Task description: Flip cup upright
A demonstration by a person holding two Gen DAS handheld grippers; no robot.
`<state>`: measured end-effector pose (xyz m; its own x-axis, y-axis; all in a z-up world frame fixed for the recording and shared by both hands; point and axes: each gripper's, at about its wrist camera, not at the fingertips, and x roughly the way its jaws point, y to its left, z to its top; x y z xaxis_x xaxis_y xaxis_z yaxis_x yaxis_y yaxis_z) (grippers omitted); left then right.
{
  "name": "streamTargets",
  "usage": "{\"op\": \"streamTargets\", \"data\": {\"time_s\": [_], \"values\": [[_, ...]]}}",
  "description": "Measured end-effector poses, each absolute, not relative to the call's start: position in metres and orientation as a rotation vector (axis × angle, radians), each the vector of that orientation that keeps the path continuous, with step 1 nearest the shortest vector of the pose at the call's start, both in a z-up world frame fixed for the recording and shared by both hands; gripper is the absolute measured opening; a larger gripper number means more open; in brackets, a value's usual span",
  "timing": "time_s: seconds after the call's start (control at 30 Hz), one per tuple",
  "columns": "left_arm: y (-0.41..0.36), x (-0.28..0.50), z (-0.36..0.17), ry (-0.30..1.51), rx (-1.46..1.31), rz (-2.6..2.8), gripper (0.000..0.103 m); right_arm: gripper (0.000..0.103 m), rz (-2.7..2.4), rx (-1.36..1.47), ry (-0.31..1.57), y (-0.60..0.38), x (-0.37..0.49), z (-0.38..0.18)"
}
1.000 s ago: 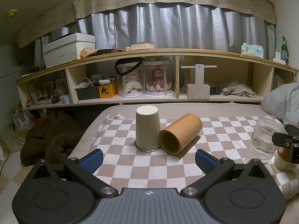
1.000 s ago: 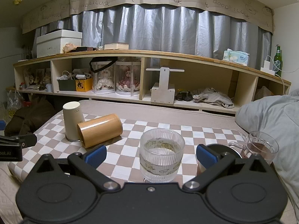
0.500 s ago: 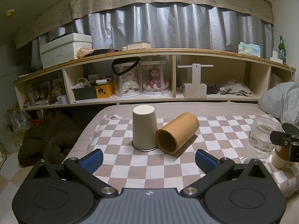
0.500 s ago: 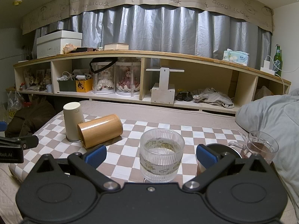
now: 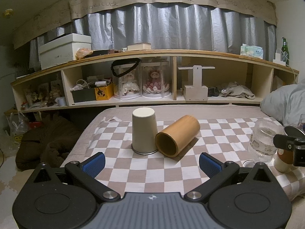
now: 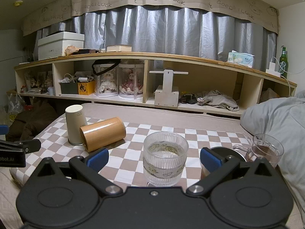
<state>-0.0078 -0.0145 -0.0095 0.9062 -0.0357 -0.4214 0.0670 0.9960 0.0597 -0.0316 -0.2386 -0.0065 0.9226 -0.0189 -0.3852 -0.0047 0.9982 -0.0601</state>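
A bamboo-coloured cup (image 5: 177,136) lies on its side on the checkered cloth (image 5: 144,173), its mouth facing my left gripper. A cream cup (image 5: 144,131) stands upside down just left of it, touching it. My left gripper (image 5: 151,163) is open and empty, a short way in front of both cups. In the right wrist view the bamboo cup (image 6: 103,133) and cream cup (image 6: 75,124) sit at the left. My right gripper (image 6: 154,157) is open, its blue pads either side of a ribbed glass (image 6: 164,157), not touching it.
The ribbed glass (image 5: 264,143) stands right of the cups. A glass mug with dark drink (image 6: 266,150) and a round dark lid (image 6: 226,152) sit at the far right. A grey pillow (image 6: 276,118) lies beyond. A long shelf (image 5: 152,76) runs behind the bed.
My left gripper has drawn back a little and risen slightly; the cups look a bit smaller and lower in its view. The right gripper has barely moved. Nothing was grasped.
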Motion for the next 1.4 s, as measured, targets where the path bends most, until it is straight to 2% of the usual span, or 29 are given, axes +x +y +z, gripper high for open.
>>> {"op": "streamTargets", "data": {"time_s": [0.3, 0.57, 0.93, 0.97, 1.03, 1.33, 1.37, 1.4], "values": [[-0.018, -0.006, -0.001, 0.401, 0.113, -0.111, 0.103, 0.103, -0.006, -0.062, 0.385, -0.235, -0.039, 0.000], [-0.038, 0.026, 0.010, 0.377, 0.304, -0.175, 0.103, 0.103, 0.000, -0.028, 0.378, -0.244, -0.043, -0.002], [-0.091, 0.110, -0.020, 0.502, 0.686, -0.371, 0.102, 0.103, -0.007, 0.033, 0.395, -0.271, -0.045, -0.022], [-0.096, 0.117, -0.024, 0.513, 0.717, -0.383, 0.101, 0.103, -0.012, 0.032, 0.399, -0.273, -0.044, -0.024], [-0.103, 0.135, -0.032, 0.554, 0.751, -0.419, 0.092, 0.103, -0.016, 0.037, 0.408, -0.274, -0.043, -0.028], [-0.115, 0.189, -0.078, 0.715, 0.917, -0.320, 0.090, 0.103, -0.029, 0.076, 0.442, -0.278, -0.041, -0.039], [-0.115, 0.193, -0.081, 0.725, 0.925, -0.312, 0.088, 0.103, -0.025, 0.079, 0.441, -0.279, -0.041, -0.039], [-0.114, 0.195, -0.083, 0.739, 0.929, -0.308, 0.078, 0.103, -0.017, 0.087, 0.440, -0.280, -0.041, -0.040]]}}
